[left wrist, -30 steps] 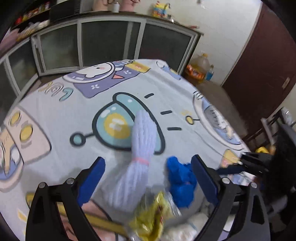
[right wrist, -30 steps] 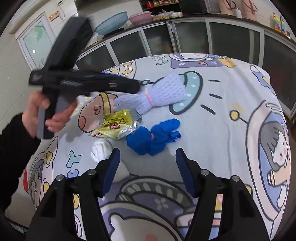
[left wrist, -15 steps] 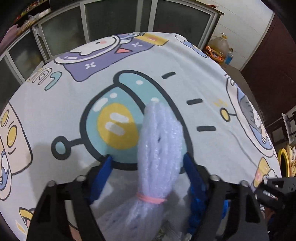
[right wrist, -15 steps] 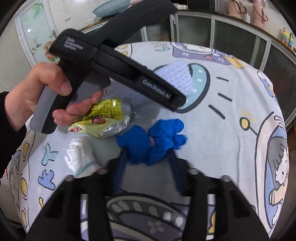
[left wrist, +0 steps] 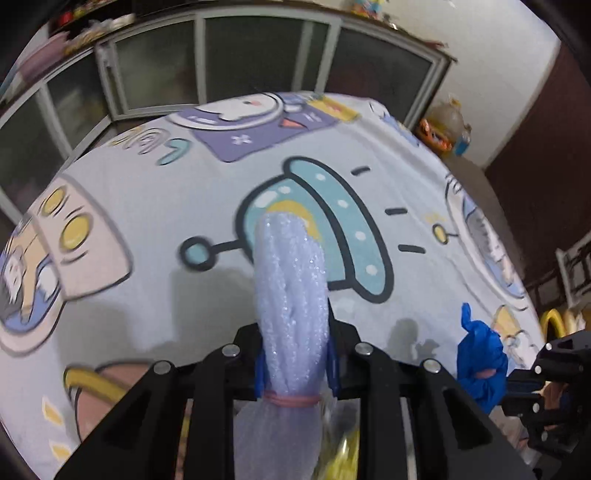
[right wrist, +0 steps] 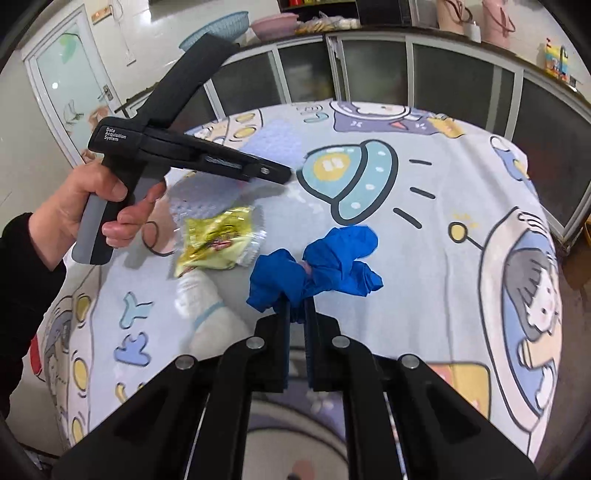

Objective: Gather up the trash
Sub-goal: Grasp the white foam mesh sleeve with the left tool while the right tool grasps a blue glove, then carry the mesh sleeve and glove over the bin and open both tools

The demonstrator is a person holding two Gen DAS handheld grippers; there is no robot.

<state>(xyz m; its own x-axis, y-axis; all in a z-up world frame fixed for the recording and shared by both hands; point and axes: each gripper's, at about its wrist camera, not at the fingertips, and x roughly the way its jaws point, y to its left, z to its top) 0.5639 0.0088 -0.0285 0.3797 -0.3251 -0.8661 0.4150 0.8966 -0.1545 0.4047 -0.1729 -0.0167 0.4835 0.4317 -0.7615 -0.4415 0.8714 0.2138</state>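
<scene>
left tongs [left wrist: 295, 363]: pressed in on a pale lilac foam net sleeve [left wrist: 291, 295], gripped just above its pink rubber band [left wrist: 291, 398]; the sleeve stands up out of the tongs and its top end arches over the cloth. in the right wrist view these tongs show from the side, held in a bare hand [right wrist: 92, 214] with a black cuff.

right tongs [right wrist: 295, 314]: pressed in on a crumpled blue glove [right wrist: 314, 266], pinching its lower folds; the rest of the glove bunches out to both sides above the tips.

worktop [right wrist: 443, 258]: covered with a pale cartoon-print cloth showing a flying saucer [right wrist: 351, 177], astronaut animals and a girl's face.

loose items on the cloth, right wrist view: a yellow snack wrapper [right wrist: 218, 243], just left of the glove; a crumpled white wad [right wrist: 195, 295], blurred, just below the wrapper, to the left of the right tongs.

surroundings: glass-fronted cabinets [left wrist: 258, 62] behind the worktop; a blue basket [right wrist: 218, 29] and a pink basin [right wrist: 273, 26] on top of them; a dark door [left wrist: 546, 155] at the right in the left wrist view.
</scene>
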